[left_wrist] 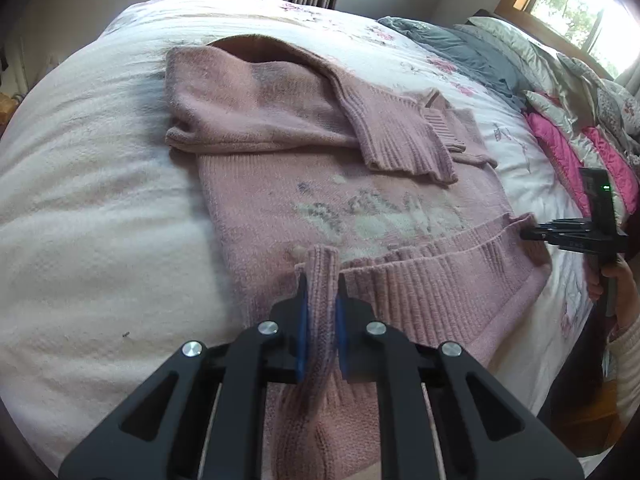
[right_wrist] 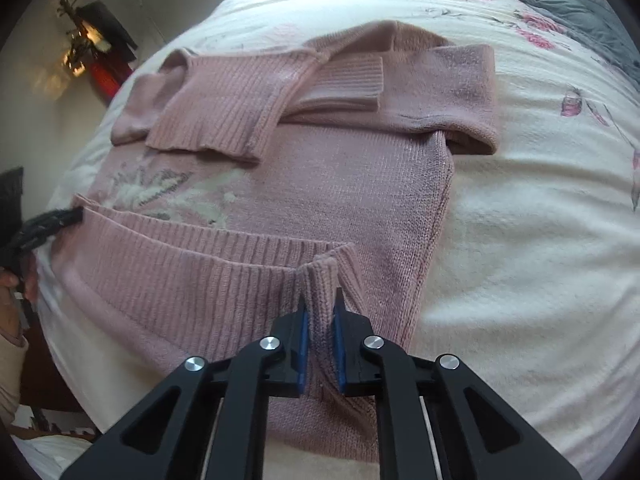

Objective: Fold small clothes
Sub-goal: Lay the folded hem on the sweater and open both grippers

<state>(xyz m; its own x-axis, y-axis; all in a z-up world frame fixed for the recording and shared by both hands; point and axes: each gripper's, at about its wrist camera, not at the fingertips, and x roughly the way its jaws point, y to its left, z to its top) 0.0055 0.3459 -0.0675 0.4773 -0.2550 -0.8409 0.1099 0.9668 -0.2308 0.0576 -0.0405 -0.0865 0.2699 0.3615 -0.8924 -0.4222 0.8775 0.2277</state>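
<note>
**A:** Where's the sweater?

**B:** The pink sweater point(left_wrist: 328, 208) lies flat on the bed point(left_wrist: 80, 208), both sleeves folded across the chest. In my left view it fills the middle, with the collar end toward 11 o'clock and the ribbed hem point(left_wrist: 432, 292) nearest me, running out toward 3 o'clock.

**A:** And your left gripper?

**B:** My left gripper point(left_wrist: 322, 300) is clamped on one corner of that hem. A fold of ribbed knit stands up between my blue pads point(left_wrist: 303, 320), pinched tight, jaws narrow. It sits at 6 o'clock in that view.

**A:** The right one?

**B:** My right gripper point(right_wrist: 320, 312) holds the opposite hem corner the same way, jaws narrow, knit bunched between them, at 6 o'clock in its own view. From the left camera I can see it at 3 o'clock, its tips at the sweater's edge, with a hand point(left_wrist: 620, 288) behind it.

**A:** Is the hem flat?

**B:** No. It is turned up onto the body, lying across the lower part of the pale pattern point(right_wrist: 172, 196) on the front.

**A:** Anything else on the bed?

**B:** A grey cloth point(left_wrist: 460, 48) at 1 o'clock in the left view, and a pink-and-silver quilt point(left_wrist: 568, 128) beyond it at 2 o'clock, well apart from the sweater.
</note>
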